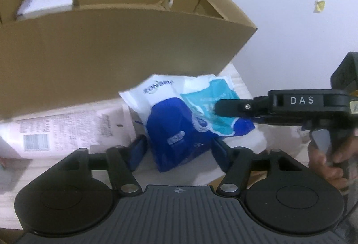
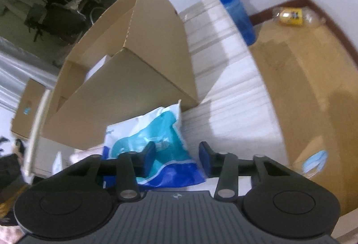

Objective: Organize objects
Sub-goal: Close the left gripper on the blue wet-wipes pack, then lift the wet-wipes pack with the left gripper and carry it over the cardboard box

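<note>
A soft packet (image 1: 179, 129), white at the top, teal and dark blue below, lies on a white slatted table (image 2: 235, 98) against the front of an open cardboard box (image 1: 111, 53). My left gripper (image 1: 180, 151) is open, its blue pads standing on either side of the packet's dark blue end. My right gripper (image 2: 177, 153) comes in from the right and is shut on the packet (image 2: 156, 145). In the left wrist view its upper finger (image 1: 230, 107) lies on the teal part, and the packet's corner is pinched beneath it. A hand (image 1: 331, 165) holds its grip.
A small white box (image 1: 47, 4) sits inside the cardboard box (image 2: 138, 78). A pink pack with a barcode (image 1: 67, 129) lies left of the packet. A blue bottle (image 2: 237, 13) stands at the table's far edge. On the wooden floor lie a yellow item in clear wrap (image 2: 290, 15) and a face mask (image 2: 315, 161).
</note>
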{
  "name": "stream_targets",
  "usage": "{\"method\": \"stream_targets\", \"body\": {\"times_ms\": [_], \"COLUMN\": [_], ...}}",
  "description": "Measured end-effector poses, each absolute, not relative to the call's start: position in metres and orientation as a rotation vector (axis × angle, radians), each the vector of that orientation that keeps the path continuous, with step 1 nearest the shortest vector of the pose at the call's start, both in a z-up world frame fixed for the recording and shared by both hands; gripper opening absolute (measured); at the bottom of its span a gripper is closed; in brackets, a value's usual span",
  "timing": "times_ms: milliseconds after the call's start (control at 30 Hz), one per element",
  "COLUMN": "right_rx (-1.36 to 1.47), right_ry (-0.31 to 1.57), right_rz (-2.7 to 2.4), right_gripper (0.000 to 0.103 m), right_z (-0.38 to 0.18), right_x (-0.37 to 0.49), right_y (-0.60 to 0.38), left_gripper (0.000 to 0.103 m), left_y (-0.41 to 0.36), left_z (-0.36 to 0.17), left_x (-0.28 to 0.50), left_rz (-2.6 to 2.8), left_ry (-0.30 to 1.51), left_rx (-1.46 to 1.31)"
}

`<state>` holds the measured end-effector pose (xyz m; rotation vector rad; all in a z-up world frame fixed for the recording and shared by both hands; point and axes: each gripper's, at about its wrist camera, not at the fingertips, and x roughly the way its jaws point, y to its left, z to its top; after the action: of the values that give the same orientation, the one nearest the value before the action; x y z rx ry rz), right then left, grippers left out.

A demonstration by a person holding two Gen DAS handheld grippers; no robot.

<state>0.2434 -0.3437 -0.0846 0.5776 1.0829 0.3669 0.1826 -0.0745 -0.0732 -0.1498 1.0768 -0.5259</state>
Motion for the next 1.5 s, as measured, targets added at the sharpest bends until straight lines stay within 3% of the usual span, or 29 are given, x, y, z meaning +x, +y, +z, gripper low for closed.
{"method": "stream_targets", "body": {"times_ms": [33,233,1500], "right_rx": [0.571,0.479,0.319], "right_ry": [1.077,1.055,0.789], "right_rz": [0.38,0.39,0.41], "right_gripper": [0.034,0.028,0.027], "right_z": [-0.083,-0.071,0.032], "right_x": [0.244,0.236,0.159], "right_y": [-0.342,-0.33,-0.328], "left_gripper": [0.061,0.053,0.051], "left_y": [-0.075,-0.079,-0.078], "left_z": [-0.074,-0.07,0.016], "left_x": [0.182,0.177,0.117], "left_rz": [-0.521,-0.516,-0.634], "left_ry": [1.077,1.056,0.841], "left_rx": [-0.157,-0.098,-0.026]}}
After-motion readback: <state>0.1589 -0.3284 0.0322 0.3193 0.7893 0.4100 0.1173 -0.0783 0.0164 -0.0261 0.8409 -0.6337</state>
